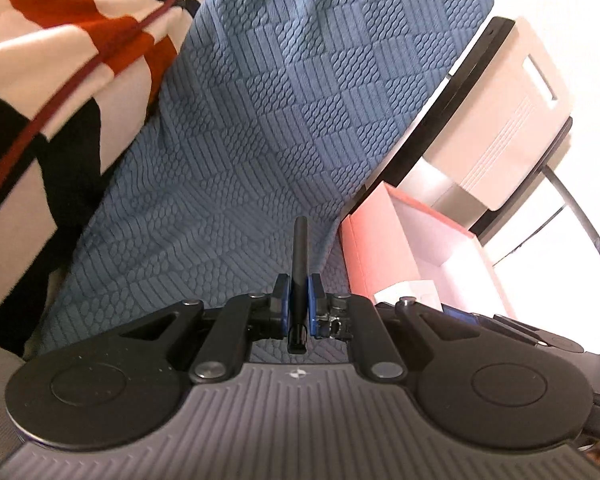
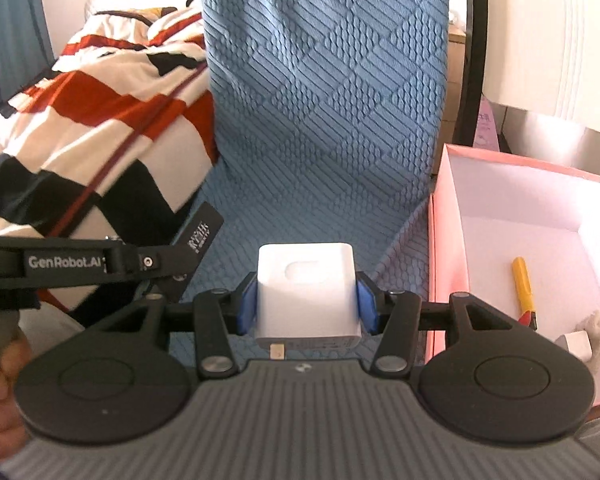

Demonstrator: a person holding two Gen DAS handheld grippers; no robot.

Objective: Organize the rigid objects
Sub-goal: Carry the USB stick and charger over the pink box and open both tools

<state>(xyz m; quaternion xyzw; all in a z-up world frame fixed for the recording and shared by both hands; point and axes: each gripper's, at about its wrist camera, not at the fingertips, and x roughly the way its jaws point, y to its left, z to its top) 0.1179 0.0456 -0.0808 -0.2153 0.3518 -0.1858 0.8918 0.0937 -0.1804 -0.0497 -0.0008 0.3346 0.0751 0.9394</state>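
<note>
My left gripper [image 1: 299,304] is shut on a thin black stick-like object [image 1: 299,256] that points forward over the blue textured mat [image 1: 260,120]. My right gripper [image 2: 306,300] is shut on a white cube-shaped charger [image 2: 306,288] and holds it above the blue mat [image 2: 320,120]. A pink box [image 2: 444,240] with a white inside stands to the right; it also shows in the left wrist view [image 1: 364,248]. In it lie a yellow pen-like tool [image 2: 522,284], a small white block [image 2: 578,344] and a bit of white cord [image 2: 598,328].
A striped red, white and black blanket [image 2: 100,128] lies left of the mat. The left gripper's body [image 2: 68,264] reaches in from the left with a black tag [image 2: 202,236]. A white cabinet [image 1: 504,120] and black frame [image 2: 470,60] stand on the right.
</note>
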